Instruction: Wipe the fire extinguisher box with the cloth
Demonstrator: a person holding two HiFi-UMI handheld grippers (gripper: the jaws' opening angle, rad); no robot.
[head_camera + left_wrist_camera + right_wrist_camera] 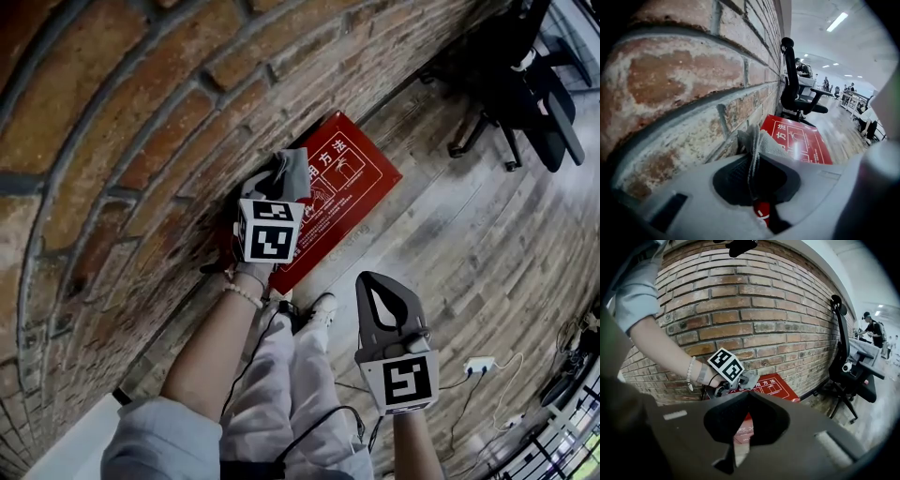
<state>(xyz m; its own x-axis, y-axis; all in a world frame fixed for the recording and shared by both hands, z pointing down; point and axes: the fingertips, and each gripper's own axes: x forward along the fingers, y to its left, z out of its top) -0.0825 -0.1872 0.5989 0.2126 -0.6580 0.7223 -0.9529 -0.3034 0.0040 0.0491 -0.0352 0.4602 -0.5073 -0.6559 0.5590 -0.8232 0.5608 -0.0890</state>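
Left hand-held gripper (pixel 279 184) clamps the cloth (pixel 291 172), touching the fire extinguisher box (pixel 354 184) — right hand-held gripper (pixel 373 279) closed, empty.

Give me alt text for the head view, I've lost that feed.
The left claw grips a crumpled grey cloth at the wall-side edge of the red fire extinguisher box against a brick wall. The right claw hangs shut and empty over the wooden plank floor.

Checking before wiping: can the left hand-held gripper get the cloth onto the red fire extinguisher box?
Probably yes: the left hand-held gripper, shut on the cloth, hangs right at the edge of the fire extinguisher box, nothing between them.
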